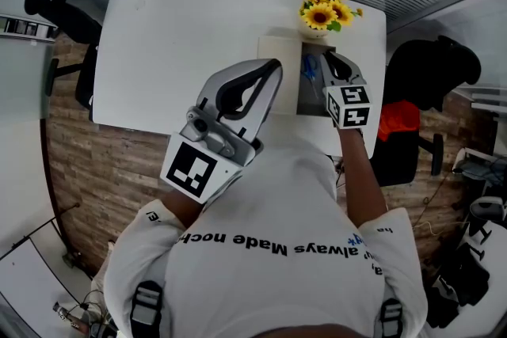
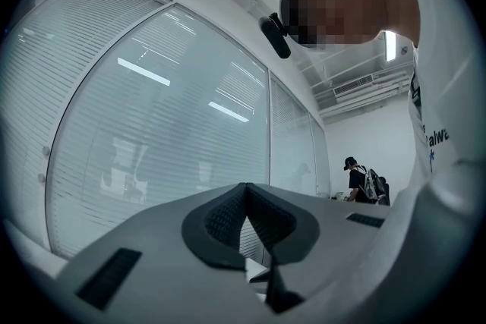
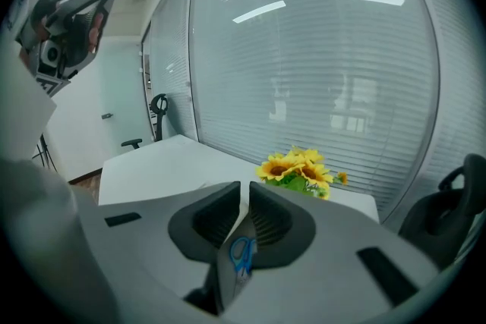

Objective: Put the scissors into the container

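Note:
Blue-handled scissors (image 1: 309, 68) lie inside a dark grey container (image 1: 314, 100) on the white table (image 1: 182, 36), just in front of the sunflowers. My right gripper (image 1: 327, 56) hovers over the container's right side, shut, with nothing in it. In the right gripper view the scissors (image 3: 242, 253) show below the closed jaws of the right gripper (image 3: 244, 189), lying in the container (image 3: 226, 281). My left gripper (image 1: 276, 65) is raised high, close to my head, shut and empty. In its own view the left gripper (image 2: 244, 187) points up at a glass wall.
A vase of sunflowers (image 1: 323, 12) stands at the table's far edge behind the container. A pale flat board (image 1: 279, 75) lies left of the container. Black office chairs stand at the left (image 1: 67, 16) and right (image 1: 432, 75) of the table.

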A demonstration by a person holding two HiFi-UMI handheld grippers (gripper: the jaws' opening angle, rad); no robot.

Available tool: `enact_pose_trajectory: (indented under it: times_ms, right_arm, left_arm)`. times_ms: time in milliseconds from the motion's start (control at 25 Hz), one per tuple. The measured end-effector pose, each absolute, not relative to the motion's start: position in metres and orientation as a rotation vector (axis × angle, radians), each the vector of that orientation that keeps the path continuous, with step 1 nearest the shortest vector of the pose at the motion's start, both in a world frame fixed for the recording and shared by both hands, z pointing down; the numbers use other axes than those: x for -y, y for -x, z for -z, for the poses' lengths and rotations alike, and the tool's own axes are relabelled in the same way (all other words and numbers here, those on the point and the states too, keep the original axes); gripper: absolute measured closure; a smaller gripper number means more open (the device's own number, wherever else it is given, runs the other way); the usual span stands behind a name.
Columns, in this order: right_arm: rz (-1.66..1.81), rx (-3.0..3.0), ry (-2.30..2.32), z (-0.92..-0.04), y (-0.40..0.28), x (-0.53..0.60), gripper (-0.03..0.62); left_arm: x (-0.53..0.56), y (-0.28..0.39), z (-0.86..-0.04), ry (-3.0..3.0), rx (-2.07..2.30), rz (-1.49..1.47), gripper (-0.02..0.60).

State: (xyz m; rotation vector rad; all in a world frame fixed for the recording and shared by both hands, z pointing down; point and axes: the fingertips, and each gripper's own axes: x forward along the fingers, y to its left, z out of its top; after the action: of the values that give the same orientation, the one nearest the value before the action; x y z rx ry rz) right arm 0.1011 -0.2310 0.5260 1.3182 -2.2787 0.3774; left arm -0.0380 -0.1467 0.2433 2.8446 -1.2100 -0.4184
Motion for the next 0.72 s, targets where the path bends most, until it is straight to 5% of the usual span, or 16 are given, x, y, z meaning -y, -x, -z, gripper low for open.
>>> enact_pose_trajectory:
  times_ms: [720]
  right_arm:
    - [-0.223, 2.418, -1.343, -0.428, -0.094, 0.206, 0.567]
  left_arm:
    - [0.146, 0.032, -0.246, -2.844, 1.208, 0.374, 0.563]
